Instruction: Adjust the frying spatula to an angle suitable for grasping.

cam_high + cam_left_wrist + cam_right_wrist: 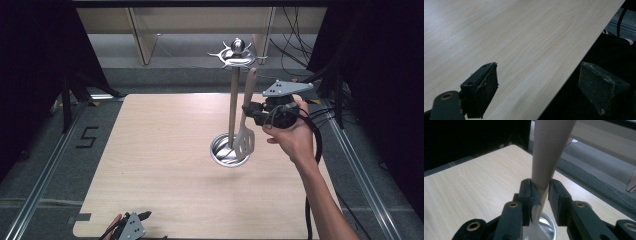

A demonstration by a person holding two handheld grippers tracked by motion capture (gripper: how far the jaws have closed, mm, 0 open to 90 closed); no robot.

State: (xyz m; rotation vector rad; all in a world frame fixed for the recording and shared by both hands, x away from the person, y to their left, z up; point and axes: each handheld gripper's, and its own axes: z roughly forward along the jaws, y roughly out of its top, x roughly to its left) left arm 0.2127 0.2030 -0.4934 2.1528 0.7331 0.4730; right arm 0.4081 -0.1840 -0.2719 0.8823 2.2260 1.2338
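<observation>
Two claws, one spatula by the rack.
Right claw [541, 192] clamps the spatula [245, 120] handle beside the utensil stand [232, 100]; left claw [537, 92] rests apart, empty, at the desk [165, 150] edge.

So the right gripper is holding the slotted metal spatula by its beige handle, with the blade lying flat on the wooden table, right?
Not flat: in the high view the right gripper holds the slotted metal spatula upright, its blade hanging beside the round steel stand base.

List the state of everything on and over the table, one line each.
Spatula: upright, blade down at the stand's base, handle between the right claw's pads.
Stand: upright on the table, hooks bare.
Right claw: shut on the spatula.
Left claw: open, holding nothing.
</observation>
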